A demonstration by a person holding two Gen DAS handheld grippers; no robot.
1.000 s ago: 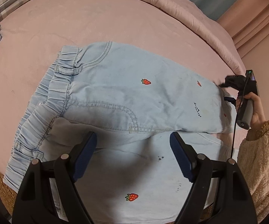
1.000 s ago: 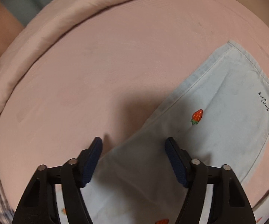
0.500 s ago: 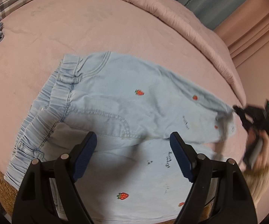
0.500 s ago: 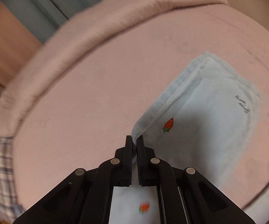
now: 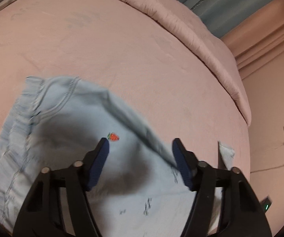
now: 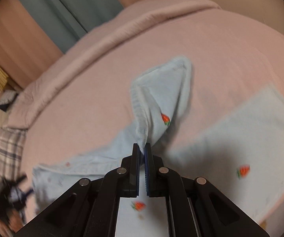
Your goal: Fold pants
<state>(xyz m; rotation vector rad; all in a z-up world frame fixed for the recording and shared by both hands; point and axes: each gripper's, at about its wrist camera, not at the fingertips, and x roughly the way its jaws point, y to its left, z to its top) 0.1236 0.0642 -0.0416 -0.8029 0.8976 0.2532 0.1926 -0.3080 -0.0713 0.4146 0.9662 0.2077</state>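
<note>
Left wrist view: the strawberry-print denim pants (image 5: 67, 130) lie on the pink bed (image 5: 142, 63), fold barely started I'd say. My left gripper (image 5: 140, 154) hovers spread wide, holding nothing.

Right wrist view: right gripper (image 6: 142, 150) pinches a pant leg's hem (image 6: 142, 132), lifting it off the bed; most folding's left.

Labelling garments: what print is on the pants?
Light blue denim pants with small red strawberries; clearest in the right wrist view.
</note>
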